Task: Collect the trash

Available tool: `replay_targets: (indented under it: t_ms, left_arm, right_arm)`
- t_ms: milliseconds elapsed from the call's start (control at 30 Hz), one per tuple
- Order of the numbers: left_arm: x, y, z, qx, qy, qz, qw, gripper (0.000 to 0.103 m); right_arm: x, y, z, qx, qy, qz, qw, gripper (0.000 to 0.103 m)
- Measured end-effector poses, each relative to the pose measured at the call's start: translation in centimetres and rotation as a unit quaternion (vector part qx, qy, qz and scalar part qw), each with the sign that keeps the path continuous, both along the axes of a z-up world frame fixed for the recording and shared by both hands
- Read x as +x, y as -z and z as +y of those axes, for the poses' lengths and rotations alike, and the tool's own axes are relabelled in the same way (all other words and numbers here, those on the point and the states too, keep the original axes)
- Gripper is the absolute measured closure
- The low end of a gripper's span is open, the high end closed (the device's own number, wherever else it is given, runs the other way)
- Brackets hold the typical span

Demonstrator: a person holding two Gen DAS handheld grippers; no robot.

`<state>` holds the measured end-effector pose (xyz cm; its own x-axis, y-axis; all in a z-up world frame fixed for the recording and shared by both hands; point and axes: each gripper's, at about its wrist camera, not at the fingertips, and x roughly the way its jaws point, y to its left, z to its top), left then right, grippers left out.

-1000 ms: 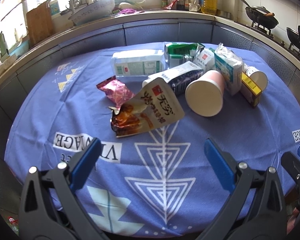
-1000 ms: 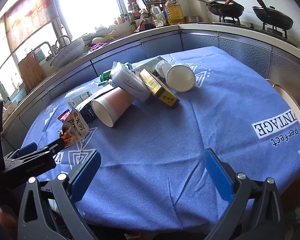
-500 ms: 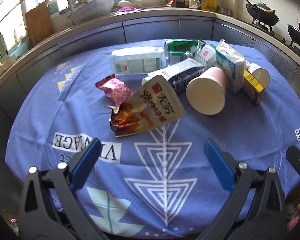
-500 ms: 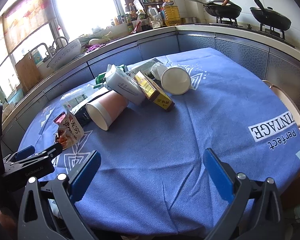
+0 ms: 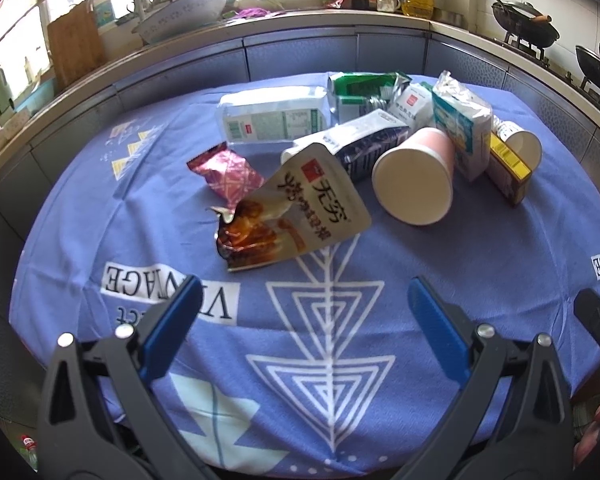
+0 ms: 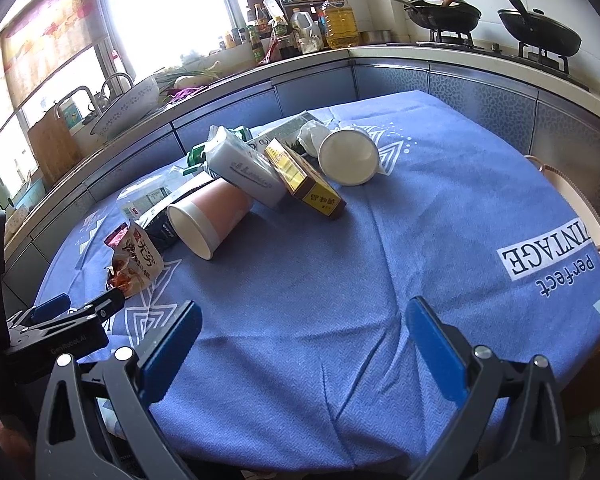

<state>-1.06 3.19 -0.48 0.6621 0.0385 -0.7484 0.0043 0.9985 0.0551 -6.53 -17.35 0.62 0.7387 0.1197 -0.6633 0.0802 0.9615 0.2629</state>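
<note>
Both tools — left tool point(image 5: 304, 312) and right tool point(image 6: 304, 332) — are released, empty; the tilted pink cup point(image 5: 414, 182) may roll if the leaning cartons get nudged.

Blue-clothed table point(image 5: 480, 248), littered wrappers point(image 5: 300, 216)

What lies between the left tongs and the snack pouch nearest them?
Nothing visible: only bare blue tablecloth separates the open left tongs from the snack pouch; the pink cup lies off to the right.
</note>
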Motion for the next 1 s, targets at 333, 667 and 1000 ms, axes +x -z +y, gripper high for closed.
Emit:
replay_targets:
  t_ms: [333,667,1000]
  left_arm:
    - [0.01,0.15,-0.16,0.001,0.002,0.002,1.0,0.004]
    - [-0.05,0.24,-0.37,0.003,0.005,0.003,1.0,0.004]
    - [-0.08,0.34,-0.6,0.003,0.007,0.0,1.0,0.004]
  right_arm:
    - [0.04,0.17,0.02,0.002,-0.001,0.002,1.0,0.003]
    - [0.06,0.32,0.02,0.003,-0.001,0.002,1.0,0.004]
    - [0.16,0.33,0.01,0.002,-0.002,0.003,1.0,0.004]
